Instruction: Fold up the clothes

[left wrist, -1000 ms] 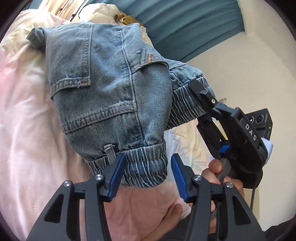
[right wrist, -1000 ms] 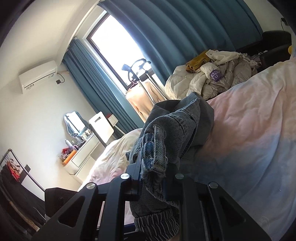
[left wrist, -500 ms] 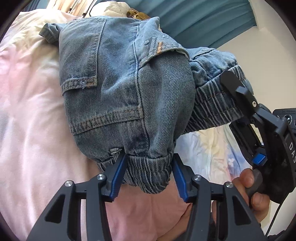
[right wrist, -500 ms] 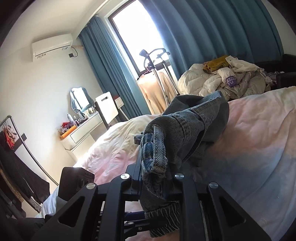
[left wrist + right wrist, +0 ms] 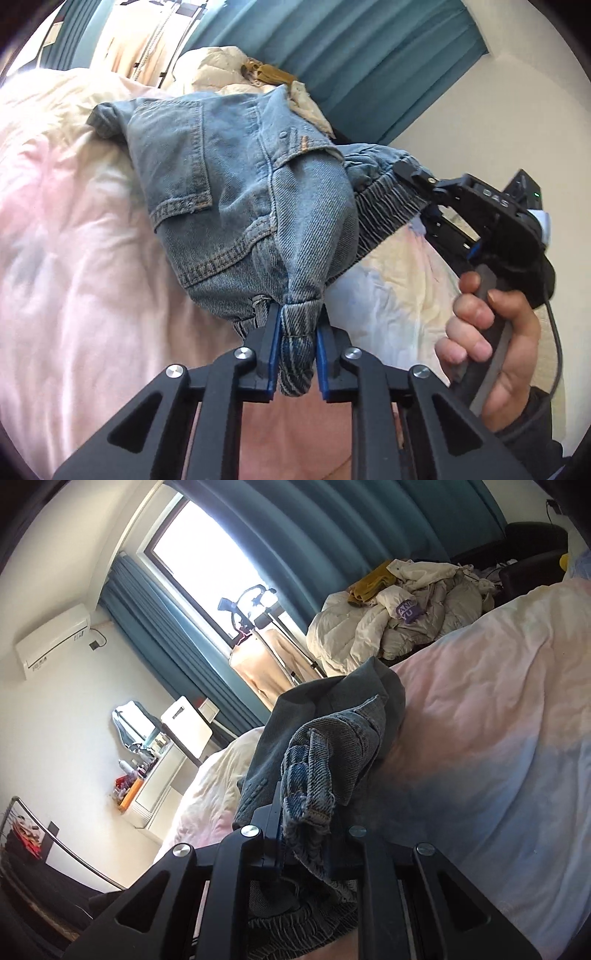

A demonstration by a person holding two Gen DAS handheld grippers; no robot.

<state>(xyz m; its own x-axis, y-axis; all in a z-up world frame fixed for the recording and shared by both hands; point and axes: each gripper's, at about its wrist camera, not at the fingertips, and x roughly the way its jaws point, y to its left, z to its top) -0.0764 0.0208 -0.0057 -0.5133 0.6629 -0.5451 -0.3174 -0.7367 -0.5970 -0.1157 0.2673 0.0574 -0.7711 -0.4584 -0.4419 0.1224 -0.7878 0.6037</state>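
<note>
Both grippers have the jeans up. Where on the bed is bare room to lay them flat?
Free: the pink duvet left of the jeans, and the stretch right of them, below the coat pile. Crowded: that pile at the curtain.

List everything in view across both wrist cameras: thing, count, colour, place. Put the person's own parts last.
denim jeans: one, faded blue, lifted over the bed, waistband pinched at two spots
bedcover: one, pink, cream and pale blue, under the jeans
clothes pile: one heap, off-white with mustard and purple bits, beyond the bed
curtains: teal, along the window
garment steamer stand: one, black, by the window, beige garment hanging on it
air conditioner: one, white, high on the wall
dressing table: one, white, with mirror and bottles, at the wall
left gripper: black, blue pads, shut on waistband
right gripper: black, shut on waistband
right hand: one, around the right gripper's handle
</note>
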